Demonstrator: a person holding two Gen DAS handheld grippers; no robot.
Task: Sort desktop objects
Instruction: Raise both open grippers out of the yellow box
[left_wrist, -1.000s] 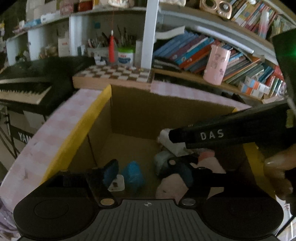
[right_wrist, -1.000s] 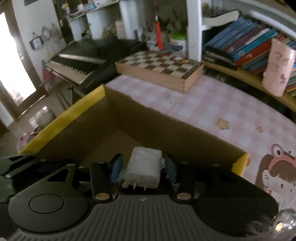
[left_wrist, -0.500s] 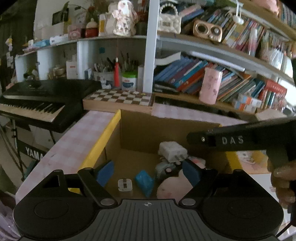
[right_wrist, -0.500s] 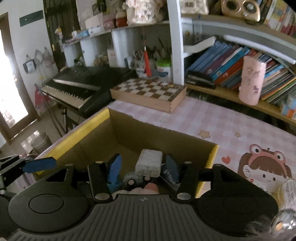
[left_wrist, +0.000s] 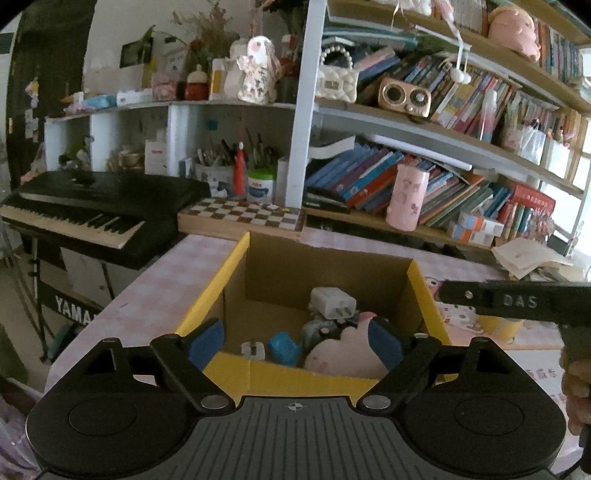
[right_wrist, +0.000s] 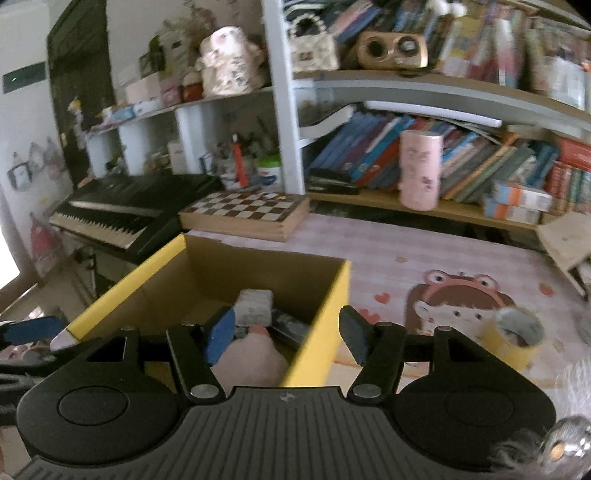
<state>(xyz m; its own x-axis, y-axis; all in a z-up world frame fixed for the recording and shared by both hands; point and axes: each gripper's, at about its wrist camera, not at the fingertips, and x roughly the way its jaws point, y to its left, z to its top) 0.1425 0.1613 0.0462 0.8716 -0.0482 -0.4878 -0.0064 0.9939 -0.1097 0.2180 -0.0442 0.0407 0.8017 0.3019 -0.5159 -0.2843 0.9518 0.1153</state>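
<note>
- left wrist view: my left gripper (left_wrist: 295, 341) hangs just outside the near wall of the cardboard box (left_wrist: 236, 258). its jaws have just been opening and now stand wide apart, with nothing between the pads.
- box contents in this view: a white charger block (left_wrist: 332, 302) near the back wall, a pink plush toy (left_wrist: 343, 360) at the near right, a small blue object (left_wrist: 282, 346) beside it, and a small white plug (left_wrist: 253, 349) at the near left. all lie on the box floor.
- right wrist view: my right gripper (right_wrist: 290, 338) straddles the box's yellow-edged right corner (right_wrist: 325, 325). its jaws have just been opening. they are released and carry nothing; the charger block (right_wrist: 255, 306) lies in the box beyond the left pad (right_wrist: 221, 334), clear of both pads.
- step in hand, by my judgement: the drop of the charger block into the box is complete, and both tools are clear of the opening.
- remaining item: a yellow tape roll (right_wrist: 515, 339) stands on the pink desk mat (right_wrist: 406, 254), to the right of the box and well apart from it. the frame is motion-blurred, so finer detail on it cannot be read.
- next move, by my judgement: swing the right gripper right and down toward the tape roll, jaws spread wide enough to take its wall or its full width, then close before lifting.
- caution: the box corner sits between the right jaws, so pull clear of it before sweeping sideways.
</note>
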